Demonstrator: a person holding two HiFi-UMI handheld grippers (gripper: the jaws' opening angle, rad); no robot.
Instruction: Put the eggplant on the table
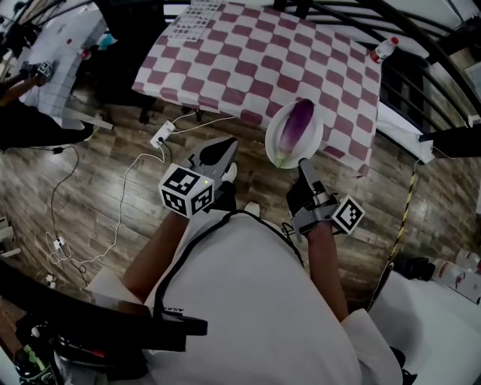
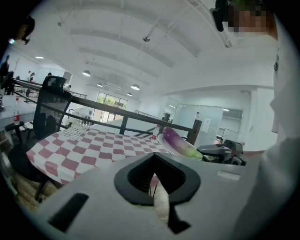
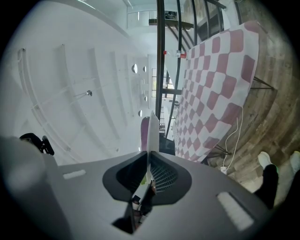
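A purple eggplant [image 1: 295, 126] with a green stem end lies on a white plate [image 1: 274, 143] held in the air over the wood floor, just short of the table's near edge. My right gripper [image 1: 303, 164] is shut on the plate's near rim. In the right gripper view the plate [image 3: 153, 133] stands edge-on between the jaws, with the eggplant [image 3: 144, 133] behind it. My left gripper [image 1: 220, 150] hangs to the plate's left, shut and holding nothing. From the left gripper view the eggplant [image 2: 180, 141] shows to the right, beside the table [image 2: 79, 145].
The table [image 1: 248, 60] wears a pink-and-white checked cloth, with a printed sheet [image 1: 192, 22] at its far left and a small bottle [image 1: 383, 50] at its far right. A power strip [image 1: 161, 135] with cables lies on the floor. A black railing [image 1: 421, 45] runs behind the table.
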